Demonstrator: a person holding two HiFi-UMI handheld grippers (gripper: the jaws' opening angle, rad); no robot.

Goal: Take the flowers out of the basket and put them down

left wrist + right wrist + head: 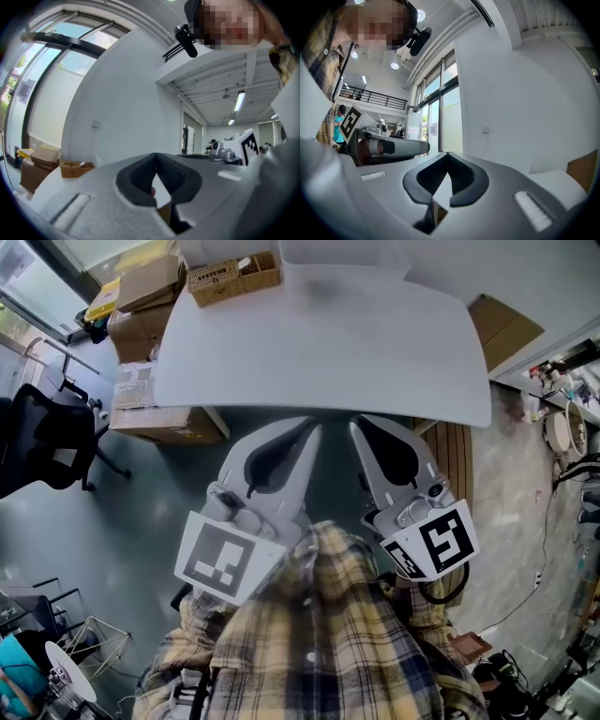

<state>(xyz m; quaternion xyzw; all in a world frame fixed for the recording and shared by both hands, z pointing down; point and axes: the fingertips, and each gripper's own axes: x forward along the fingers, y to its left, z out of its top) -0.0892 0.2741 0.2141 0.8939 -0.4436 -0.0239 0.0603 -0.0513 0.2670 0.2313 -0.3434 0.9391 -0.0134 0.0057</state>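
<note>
A woven basket (234,276) stands at the far left corner of the white table (328,352); something pale lies inside it, and I cannot make out flowers. The left gripper view shows the basket (72,168) small and far off to the left. My left gripper (314,430) and right gripper (354,426) hang side by side in front of the person's checked shirt, short of the table's near edge, tips pointing at the table. Both are shut with nothing between their jaws, as the left gripper view (156,154) and right gripper view (448,153) confirm.
Cardboard boxes (141,296) are stacked on the floor left of the table. A black office chair (42,437) stands further left. A wooden panel (506,329) leans at the table's right, and cluttered shelving (567,381) lines the right edge.
</note>
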